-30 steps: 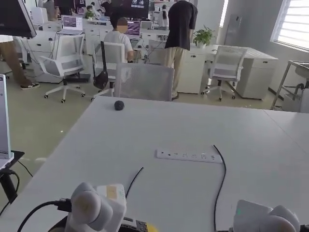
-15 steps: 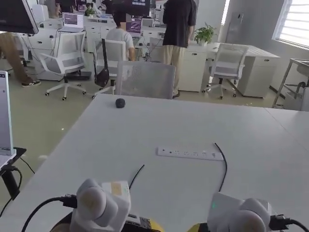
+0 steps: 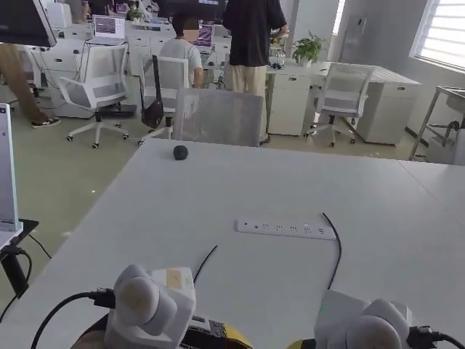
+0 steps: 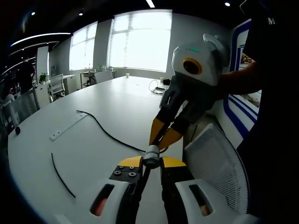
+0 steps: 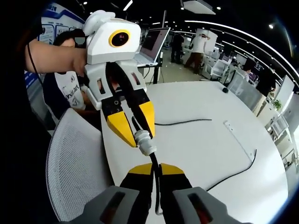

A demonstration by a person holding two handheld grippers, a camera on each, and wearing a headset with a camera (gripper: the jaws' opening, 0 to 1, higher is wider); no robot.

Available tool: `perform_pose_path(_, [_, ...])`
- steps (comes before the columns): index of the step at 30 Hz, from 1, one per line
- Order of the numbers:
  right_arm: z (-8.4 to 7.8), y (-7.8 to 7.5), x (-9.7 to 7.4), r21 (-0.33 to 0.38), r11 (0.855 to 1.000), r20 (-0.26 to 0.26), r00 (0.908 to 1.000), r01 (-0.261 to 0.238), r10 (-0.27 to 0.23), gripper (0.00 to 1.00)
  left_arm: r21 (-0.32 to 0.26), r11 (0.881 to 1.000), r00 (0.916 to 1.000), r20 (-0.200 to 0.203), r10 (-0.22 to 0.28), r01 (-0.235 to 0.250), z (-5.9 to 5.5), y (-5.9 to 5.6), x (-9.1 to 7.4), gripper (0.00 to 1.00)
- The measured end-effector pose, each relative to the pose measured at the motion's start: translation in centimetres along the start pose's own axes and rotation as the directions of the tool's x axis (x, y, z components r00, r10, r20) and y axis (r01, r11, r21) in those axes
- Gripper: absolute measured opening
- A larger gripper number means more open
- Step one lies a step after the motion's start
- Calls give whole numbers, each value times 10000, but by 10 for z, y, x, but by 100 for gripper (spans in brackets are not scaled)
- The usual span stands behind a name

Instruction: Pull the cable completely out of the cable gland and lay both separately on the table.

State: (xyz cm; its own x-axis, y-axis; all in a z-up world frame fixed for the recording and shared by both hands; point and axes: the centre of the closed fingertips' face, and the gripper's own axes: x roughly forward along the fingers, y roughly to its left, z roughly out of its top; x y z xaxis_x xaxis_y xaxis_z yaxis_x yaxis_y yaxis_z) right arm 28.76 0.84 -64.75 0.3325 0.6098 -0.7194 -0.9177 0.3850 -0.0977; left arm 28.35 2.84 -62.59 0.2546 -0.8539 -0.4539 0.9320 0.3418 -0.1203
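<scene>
A small grey cable gland (image 4: 151,156) sits between the yellow tips of my left gripper (image 4: 151,163), which is shut on it. In the right gripper view the gland (image 5: 145,142) hangs from the left gripper (image 5: 138,134), and a thin black cable (image 5: 153,161) runs from it down into my right gripper (image 5: 154,170), which is shut on the cable. The right gripper (image 4: 163,138) meets the gland from the upper right in the left gripper view. Both grippers are held close together above the near table edge.
On the white table (image 3: 218,196) lie a white power strip (image 3: 285,230), a long black cable (image 3: 336,254), a short black cable (image 3: 205,264) and a dark round object (image 3: 180,152). A grey mesh chair (image 3: 218,116) stands at the far edge. People and office chairs are behind it.
The right gripper has come in leftward toward the left gripper at the bottom of the head view. A standing person in the background has stepped to the left.
</scene>
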Motion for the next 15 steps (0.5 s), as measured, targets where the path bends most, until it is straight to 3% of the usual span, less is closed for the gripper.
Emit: perform_pose_path(15, [-7, -4, 1, 1234, 9924, 95, 10000, 18, -30, 0, 85, 10000, 10000, -94, 18, -17, 3, 3, 3, 15])
